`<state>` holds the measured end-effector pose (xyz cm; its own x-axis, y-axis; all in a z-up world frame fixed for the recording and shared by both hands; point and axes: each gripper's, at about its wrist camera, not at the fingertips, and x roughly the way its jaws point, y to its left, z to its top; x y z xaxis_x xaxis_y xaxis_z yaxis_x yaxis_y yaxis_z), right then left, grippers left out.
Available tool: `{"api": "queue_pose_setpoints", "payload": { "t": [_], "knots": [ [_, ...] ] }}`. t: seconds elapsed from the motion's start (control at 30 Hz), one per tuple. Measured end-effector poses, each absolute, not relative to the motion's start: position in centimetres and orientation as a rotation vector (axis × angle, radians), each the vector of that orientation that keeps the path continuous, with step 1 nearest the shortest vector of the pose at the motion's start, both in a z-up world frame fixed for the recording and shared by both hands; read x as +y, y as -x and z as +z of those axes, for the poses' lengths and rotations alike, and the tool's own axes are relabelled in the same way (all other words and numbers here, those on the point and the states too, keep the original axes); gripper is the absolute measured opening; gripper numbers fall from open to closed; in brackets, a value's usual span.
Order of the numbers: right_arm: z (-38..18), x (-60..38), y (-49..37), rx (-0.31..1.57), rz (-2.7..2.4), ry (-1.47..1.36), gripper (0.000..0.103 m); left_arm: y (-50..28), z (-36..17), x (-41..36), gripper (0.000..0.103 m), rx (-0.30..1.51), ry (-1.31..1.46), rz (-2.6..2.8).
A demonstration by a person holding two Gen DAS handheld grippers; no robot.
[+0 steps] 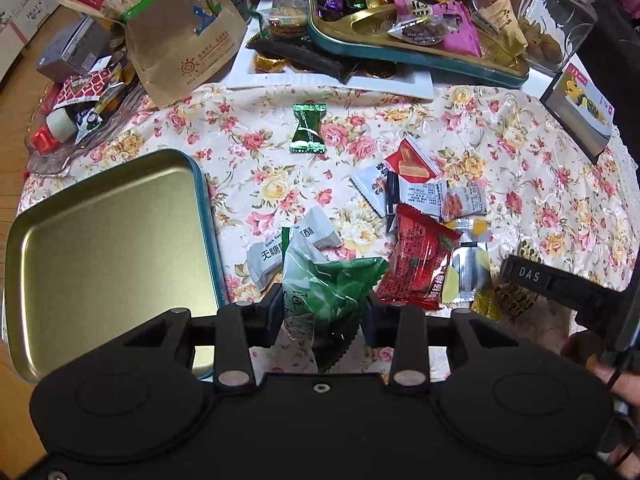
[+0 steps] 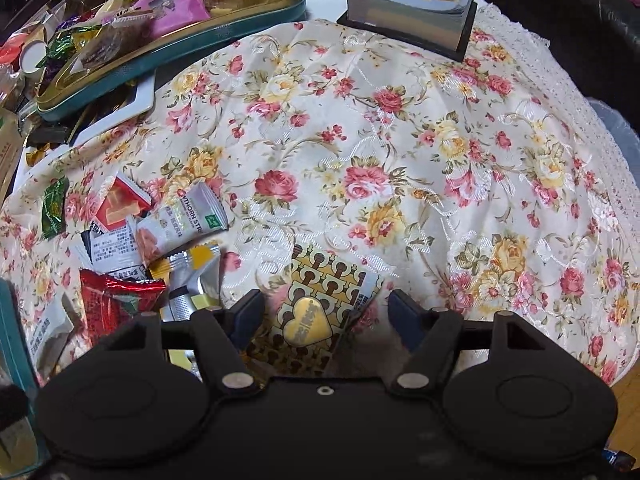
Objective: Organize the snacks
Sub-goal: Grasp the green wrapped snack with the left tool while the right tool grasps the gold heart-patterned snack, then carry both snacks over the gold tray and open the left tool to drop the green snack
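My left gripper (image 1: 322, 310) is shut on a translucent green snack packet (image 1: 332, 288), which hangs crumpled between the pads above the floral tablecloth. To its left lies an empty gold tin tray (image 1: 100, 248) with a teal rim. A loose heap of snacks sits ahead: a red packet (image 1: 420, 264), white and silver packets (image 1: 424, 196) and a green candy (image 1: 308, 128). My right gripper (image 2: 326, 310) points down over a gold-and-brown patterned packet with a heart (image 2: 316, 304). The packet lies between the open pads, and neither pad touches it. One right finger (image 1: 524, 276) shows in the left wrist view.
A teal tin (image 1: 400, 54) crammed with sweets sits at the back on a white tray, also seen as the teal tin (image 2: 160, 60). A brown paper bag (image 1: 180, 40), a glass jar (image 1: 560, 20) and a card box (image 2: 412, 8) ring the cloth.
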<state>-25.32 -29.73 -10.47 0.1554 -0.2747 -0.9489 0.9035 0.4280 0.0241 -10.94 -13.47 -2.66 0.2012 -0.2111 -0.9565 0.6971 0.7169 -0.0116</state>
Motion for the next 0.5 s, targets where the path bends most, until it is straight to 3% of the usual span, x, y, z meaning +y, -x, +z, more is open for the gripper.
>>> {"api": "queue_pose_setpoints", "payload": {
  "t": [0.17, 0.5],
  "knots": [
    [-10.2, -28.9, 25.0, 1.098, -0.962, -0.621, 0.040, 10.4, -2.1, -13.0, 0.047, 1.192, -0.465, -0.654],
    [-8.0, -29.7, 24.8, 1.045, -0.950, -0.681, 0.036, 7.7, -1.4, -10.7, 0.047, 1.191, -0.407, -0.584]
  ]
}}
